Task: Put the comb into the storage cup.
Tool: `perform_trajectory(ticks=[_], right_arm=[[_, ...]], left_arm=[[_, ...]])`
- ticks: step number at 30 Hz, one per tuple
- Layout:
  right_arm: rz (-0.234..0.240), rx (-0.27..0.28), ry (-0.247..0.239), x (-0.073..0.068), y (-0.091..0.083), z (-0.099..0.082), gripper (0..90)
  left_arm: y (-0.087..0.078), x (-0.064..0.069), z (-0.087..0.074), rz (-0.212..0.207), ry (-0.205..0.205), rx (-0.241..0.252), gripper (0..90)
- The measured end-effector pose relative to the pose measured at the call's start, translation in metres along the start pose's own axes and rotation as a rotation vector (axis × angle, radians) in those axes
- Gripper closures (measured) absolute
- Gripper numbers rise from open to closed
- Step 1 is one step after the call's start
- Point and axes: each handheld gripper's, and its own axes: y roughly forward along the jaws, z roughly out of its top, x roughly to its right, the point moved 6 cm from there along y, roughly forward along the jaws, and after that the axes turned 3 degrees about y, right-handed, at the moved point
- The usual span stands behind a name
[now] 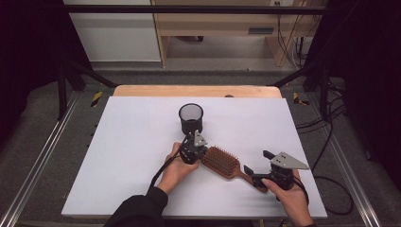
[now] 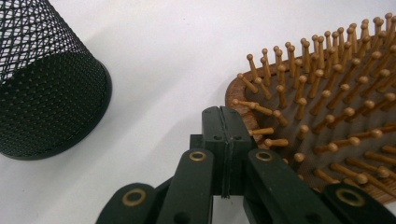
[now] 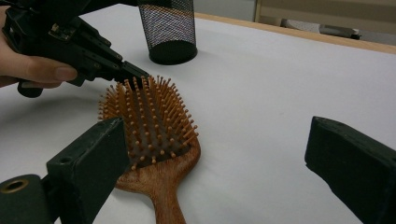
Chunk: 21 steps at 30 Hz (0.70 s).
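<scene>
Reaching in from the near edge of the white table (image 1: 118, 142), the left gripper (image 1: 197, 141) sits low in a curled hand, jaws pressed together with nothing between them, their tip at the rim of the wooden paddle hairbrush (image 1: 222, 162) on its far end. The right gripper (image 1: 257, 163) rests just beside the brush handle, held from behind by the right hand (image 1: 291, 196); its jaws stand wide apart, one on either side of the handle end without pressing on it.

The hairbrush lies bristles up, slanting from the left gripper toward the right one, its oval head set with round-tipped wooden pins and its handle smooth and reddish brown. A black wire-mesh pen cup (image 1: 191, 118) stands upright just beyond the left gripper, apart from the brush.

Around the brush the tabletop is bare toward the left, right and far edges; a strip of light wood borders the far edge.
</scene>
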Motion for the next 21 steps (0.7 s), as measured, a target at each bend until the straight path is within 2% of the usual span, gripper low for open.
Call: perform_trajectory(ticks=[3,5,9,11,12,13,14,15,16,17,18,19,20,21], right_arm=[[-0.003,0.003,-0.001,0.0,0.0,0.0,6.4],[-0.005,0.004,0.003,0.0,0.0,0.001,6.4],[0.0,0.001,0.005,-0.001,0.0,0.0,6.4],[0.002,-0.002,0.005,-0.001,0.0,0.001,6.5],[0.003,-0.006,0.003,-0.001,0.0,0.001,6.6],[0.003,-0.006,0.003,-0.001,0.0,0.001,6.6],[0.002,-0.011,-0.002,-0.001,0.0,0.001,6.8],[0.004,-0.012,-0.005,-0.001,0.0,0.0,6.9],[0.005,-0.017,-0.006,-0.001,0.0,0.0,6.9],[0.007,-0.022,-0.006,-0.001,0.0,0.0,6.8],[0.007,-0.025,-0.007,-0.001,0.0,0.0,6.8],[0.007,-0.025,-0.007,-0.001,0.0,0.0,6.8],[0.006,-0.031,0.001,0.0,-0.001,0.0,6.8],[0.006,-0.031,0.001,0.0,-0.001,0.0,6.8]], left_arm=[[-0.002,0.0,0.0,0.01,-0.003,0.014,90.0],[-0.006,-0.003,0.0,0.032,-0.011,0.037,90.0],[-0.024,-0.013,-0.003,0.073,-0.058,0.114,90.0],[-0.036,-0.018,-0.007,0.094,-0.078,0.152,90.0],[-0.051,-0.023,-0.013,0.11,-0.093,0.188,90.0],[-0.051,-0.023,-0.013,0.11,-0.093,0.188,90.0],[-0.068,-0.027,-0.021,0.13,-0.107,0.221,90.0],[-0.068,-0.027,-0.021,0.13,-0.107,0.221,90.0],[-0.076,-0.029,-0.025,0.137,-0.116,0.241,90.0],[-0.094,-0.033,-0.036,0.168,-0.12,0.274,90.0],[-0.103,-0.034,-0.042,0.18,-0.117,0.294,90.0],[-0.103,-0.034,-0.042,0.18,-0.117,0.294,90.0],[-0.117,-0.037,-0.055,0.215,-0.105,0.309,90.0],[-0.117,-0.037,-0.055,0.215,-0.105,0.309,90.0]])
